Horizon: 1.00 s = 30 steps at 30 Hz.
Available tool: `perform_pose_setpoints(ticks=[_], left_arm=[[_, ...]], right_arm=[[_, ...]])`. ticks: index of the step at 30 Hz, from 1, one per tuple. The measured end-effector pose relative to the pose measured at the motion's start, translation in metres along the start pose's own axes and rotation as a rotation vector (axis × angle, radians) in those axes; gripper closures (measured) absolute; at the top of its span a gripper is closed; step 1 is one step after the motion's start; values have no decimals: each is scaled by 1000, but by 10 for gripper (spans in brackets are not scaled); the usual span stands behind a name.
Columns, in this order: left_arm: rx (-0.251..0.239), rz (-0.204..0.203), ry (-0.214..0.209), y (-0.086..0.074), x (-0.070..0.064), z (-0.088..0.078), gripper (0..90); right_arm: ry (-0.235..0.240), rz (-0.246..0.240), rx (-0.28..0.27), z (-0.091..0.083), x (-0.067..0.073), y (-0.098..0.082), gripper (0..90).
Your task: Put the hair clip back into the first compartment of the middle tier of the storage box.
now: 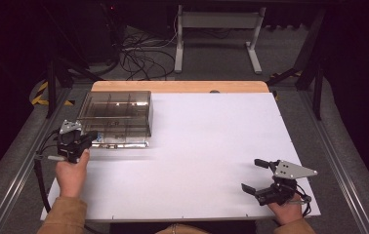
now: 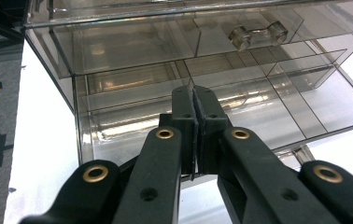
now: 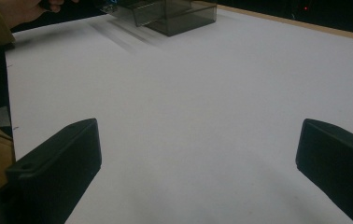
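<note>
A smoky clear plastic drawer box (image 1: 116,114) stands at the table's far left. My left gripper (image 1: 91,136) sits at its front left corner. In the left gripper view the jaws (image 2: 194,100) are shut flat against each other, over the lower drawer (image 2: 132,128), which sticks out a little. I see nothing between the pads. The upper drawer's clear handle (image 2: 258,35) lies above and to the right of them. My right gripper (image 1: 254,175) rests near the front right of the table, open, with only bare white tabletop between its jaws (image 3: 198,154).
The white table top (image 1: 207,146) has a wooden strip (image 1: 180,86) along its far edge. Beyond it the floor holds cables (image 1: 141,56) and a white table frame (image 1: 216,29). In the right gripper view the box (image 3: 174,14) and the other hand (image 3: 25,9) appear far off.
</note>
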<state>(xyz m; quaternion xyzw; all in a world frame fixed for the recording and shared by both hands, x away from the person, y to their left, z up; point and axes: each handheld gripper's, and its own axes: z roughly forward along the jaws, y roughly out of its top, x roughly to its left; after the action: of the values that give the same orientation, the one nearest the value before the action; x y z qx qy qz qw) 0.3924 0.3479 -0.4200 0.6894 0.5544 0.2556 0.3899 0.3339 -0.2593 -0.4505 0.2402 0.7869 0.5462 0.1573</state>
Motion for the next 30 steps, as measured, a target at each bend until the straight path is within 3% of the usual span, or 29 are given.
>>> perform_pose_setpoints(ticks=[15,23,25,30], left_arm=[[20,3,1,-1,0,2,863],[-7,9,0,0,-1,-3,763],[-19,12,-5,0,-2,-5,696],[-45,13,-47,1,-4,-11,625]], right_arm=[[4,2,3,1,0,0,8],[8,-1,0,1,0,0,8],[8,0,0,1,0,0,9],[8,0,0,1,0,0,8]])
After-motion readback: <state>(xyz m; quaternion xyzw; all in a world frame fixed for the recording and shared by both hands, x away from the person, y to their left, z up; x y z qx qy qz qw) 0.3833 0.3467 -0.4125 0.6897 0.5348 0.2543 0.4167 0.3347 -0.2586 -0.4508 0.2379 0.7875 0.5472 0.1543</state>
